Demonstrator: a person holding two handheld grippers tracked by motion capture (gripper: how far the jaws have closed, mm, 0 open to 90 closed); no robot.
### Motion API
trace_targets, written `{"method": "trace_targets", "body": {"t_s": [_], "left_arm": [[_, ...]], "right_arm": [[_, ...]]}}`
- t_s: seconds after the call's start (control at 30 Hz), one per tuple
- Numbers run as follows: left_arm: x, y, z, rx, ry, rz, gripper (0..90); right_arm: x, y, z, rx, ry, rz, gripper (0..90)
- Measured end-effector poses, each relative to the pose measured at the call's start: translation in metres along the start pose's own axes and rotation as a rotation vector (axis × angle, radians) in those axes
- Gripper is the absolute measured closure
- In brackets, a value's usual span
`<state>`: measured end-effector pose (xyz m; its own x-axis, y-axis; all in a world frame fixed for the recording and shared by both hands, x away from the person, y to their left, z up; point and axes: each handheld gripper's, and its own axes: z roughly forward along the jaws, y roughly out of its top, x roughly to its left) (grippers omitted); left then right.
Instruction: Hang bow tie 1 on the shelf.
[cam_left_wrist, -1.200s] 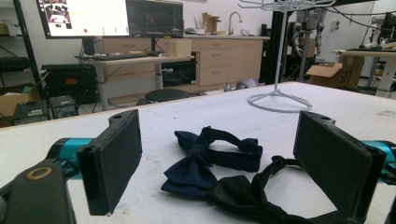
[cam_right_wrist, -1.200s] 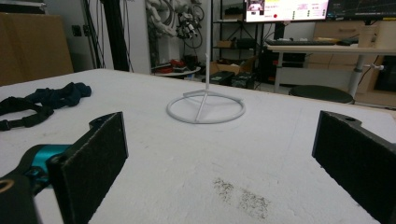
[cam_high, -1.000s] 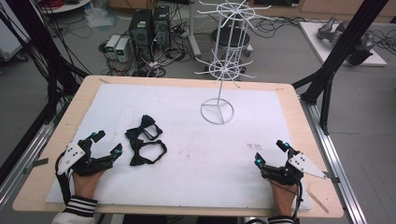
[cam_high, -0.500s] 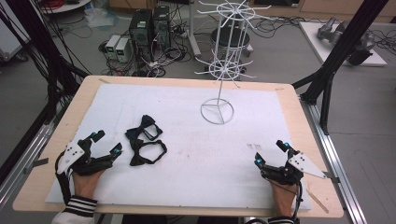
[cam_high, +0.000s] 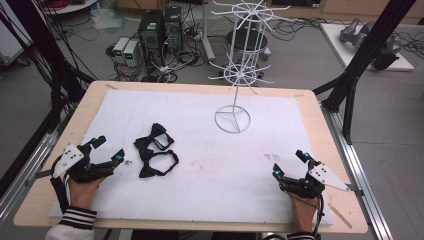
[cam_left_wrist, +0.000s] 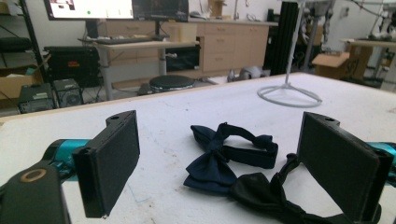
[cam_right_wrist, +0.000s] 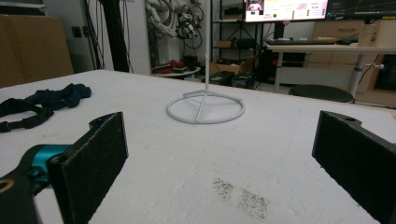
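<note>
Two bow ties (cam_high: 155, 150) lie on the white surface (cam_high: 210, 165) just ahead of the left gripper (cam_high: 111, 151), jaws spread wide and empty; the right gripper (cam_high: 289, 163), equally open, rests well apart.

We see the white wire rack (cam_high: 243, 55) cut off at the high view's top edge. In the left gripper view, the black bow tie (cam_left_wrist: 273, 196) runs partly behind the right jaw and off the bottom edge.
</note>
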<state>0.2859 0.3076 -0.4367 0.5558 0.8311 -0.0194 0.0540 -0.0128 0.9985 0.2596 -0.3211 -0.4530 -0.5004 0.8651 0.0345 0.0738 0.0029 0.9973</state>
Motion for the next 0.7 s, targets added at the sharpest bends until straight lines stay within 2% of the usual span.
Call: {"method": "trace_targets", "body": {"t_s": [0.23, 0.4, 0.7], "left_arm": [[0.005, 0.019, 0.011, 0.1, -0.049, 0.058, 13.6], [0.008, 0.032, 0.019, 0.137, -0.093, 0.069, 13.5], [0.012, 0.05, 0.033, 0.208, -0.131, 0.1, 13.5]], "right_arm": [[0.0, 0.0, 0.0, 0.001, 0.0, 0.002, 2.7], [0.0, 0.0, 0.0, 0.002, 0.0, 0.001, 2.7], [0.0, 0.0, 0.0, 0.002, 0.002, 0.001, 2.7]]}}
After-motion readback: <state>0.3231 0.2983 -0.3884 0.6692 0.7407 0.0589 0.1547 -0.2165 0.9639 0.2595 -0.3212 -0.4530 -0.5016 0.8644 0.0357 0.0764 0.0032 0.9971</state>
